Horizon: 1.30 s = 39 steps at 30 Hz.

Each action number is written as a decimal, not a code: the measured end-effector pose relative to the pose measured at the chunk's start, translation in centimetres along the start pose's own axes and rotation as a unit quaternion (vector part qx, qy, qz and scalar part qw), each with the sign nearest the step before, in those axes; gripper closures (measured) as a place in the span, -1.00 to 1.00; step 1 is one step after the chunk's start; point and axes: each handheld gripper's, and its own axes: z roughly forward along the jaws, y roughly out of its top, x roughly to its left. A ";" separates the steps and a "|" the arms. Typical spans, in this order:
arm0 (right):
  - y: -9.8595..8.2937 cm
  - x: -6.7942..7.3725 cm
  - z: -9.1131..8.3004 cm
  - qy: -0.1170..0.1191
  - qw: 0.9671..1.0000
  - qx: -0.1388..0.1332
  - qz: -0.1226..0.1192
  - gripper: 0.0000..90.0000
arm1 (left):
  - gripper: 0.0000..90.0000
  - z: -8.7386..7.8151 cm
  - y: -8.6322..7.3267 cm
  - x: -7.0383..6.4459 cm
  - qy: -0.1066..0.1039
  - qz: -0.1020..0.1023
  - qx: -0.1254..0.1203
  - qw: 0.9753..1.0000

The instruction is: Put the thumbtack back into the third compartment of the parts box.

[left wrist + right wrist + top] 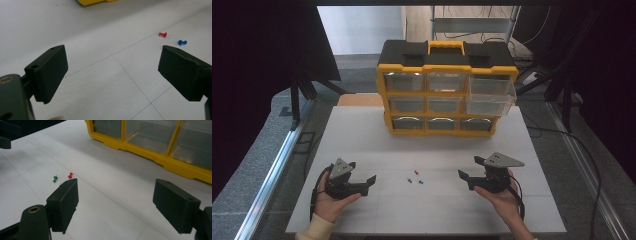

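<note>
- The left gripper (371,178) rests low over the white table (362,130) in the person's left hand (329,202), jaws spread wide with nothing between them; in the left gripper view only bare table lies between the two black pads (48,72).
- The right gripper (462,174) sits in the right hand (499,195), also wide open and empty; both face inward toward each other.
- Three push pins lie loose on the table between the two grippers: a red pin (416,173), a blue pin (420,182) and a green pin (409,180), close together but apart from one another.
- From the left gripper, the red pin (162,34) and blue pin (182,42) lie ahead and off toward its far-side jaw, just past that jaw's tip.
- From the right gripper, the green pin (55,178) and red pin (70,175) lie ahead, just beyond the near-side jaw.
- The yellow drawer organizer (447,90) stands well beyond both grippers. Its two upper right drawers (491,95) are pulled out a little; the others look closed, and the drawers look empty as far as can be told.
- Judging from this, the work looks barely begun: no pin is gripped or touched, and none appears to be in a drawer.
- What seems left is everything: picking up each pin and, likely, dropping it into an open drawer.
</note>
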 end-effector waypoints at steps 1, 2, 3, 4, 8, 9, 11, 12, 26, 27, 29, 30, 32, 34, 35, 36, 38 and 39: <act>0.1 0.1 0.2 0.001 1.000 0.002 -0.001 -0.54 | -0.79 0.0 0.0 0.0 0.000 0.000 0.000 1.000; 0.2 0.3 0.3 0.003 1.000 0.005 -0.004 -0.54 | -0.79 0.0 0.0 0.0 0.000 0.000 -0.001 1.000; 0.2 0.4 0.5 0.005 1.000 0.008 -0.006 -0.54 | -0.79 0.0 0.0 0.0 -0.001 -0.001 -0.001 1.000; 0.3 0.5 0.7 0.007 1.000 0.011 -0.007 -0.54 | -0.79 0.0 0.0 0.0 -0.001 -0.002 -0.001 1.000; 0.5 1.0 1.4 0.011 1.000 0.021 -0.008 -0.54 | -0.80 -0.1 0.1 0.0 -0.003 0.000 -0.002 1.000; 0.6 1.1 1.7 0.016 1.000 0.021 -0.007 -0.54 | -0.80 -0.1 0.1 0.0 -0.004 0.001 -0.002 1.000; 0.7 1.3 2.1 0.021 0.999 0.025 -0.010 -0.54 | -0.80 -0.1 0.1 0.0 -0.004 0.002 -0.003 1.000; 0.7 1.5 2.4 0.025 0.999 0.028 -0.011 -0.54 | -0.80 -0.1 0.1 0.0 -0.004 0.003 -0.003 1.000; 1.3 3.6 6.0 0.065 0.996 0.057 -0.027 -0.51 | -0.80 0.1 0.1 -0.1 -0.008 0.009 0.003 1.000; 1.4 3.7 6.2 0.068 0.996 0.056 -0.025 -0.51 | -0.79 0.1 0.1 -0.1 -0.008 0.009 0.002 1.000; 1.6 4.0 6.7 0.071 0.995 0.061 -0.030 -0.51 | -0.80 0.0 0.1 -0.1 -0.008 0.009 0.001 1.000; 1.7 4.1 6.9 0.071 0.995 0.063 -0.032 -0.51 | -0.80 0.0 0.1 -0.2 -0.008 0.008 -0.001 1.000; 1.8 4.5 7.3 0.075 0.994 0.068 -0.035 -0.50 | -0.80 0.0 0.1 -0.2 -0.009 0.007 -0.001 1.000; 1.8 4.7 7.8 0.077 0.994 0.072 -0.037 -0.50 | -0.80 0.1 0.1 -0.2 -0.008 0.008 -0.001 1.000; 1.9 4.9 8.0 0.077 0.994 0.075 -0.037 -0.50 | -0.80 0.1 0.1 -0.3 -0.009 0.009 0.000 1.000; 1.9 5.0 8.2 0.078 0.993 0.078 -0.037 -0.49 | -0.80 0.1 0.1 -0.3 -0.009 0.009 0.000 1.000; 1.8 5.2 8.7 0.080 0.993 0.084 -0.036 -0.49 | -0.80 0.1 0.1 -0.3 -0.009 0.009 0.001 1.000; 1.8 5.3 8.9 0.083 0.992 0.087 -0.034 -0.48 | -0.80 0.1 0.1 -0.3 -0.010 0.009 0.002 1.000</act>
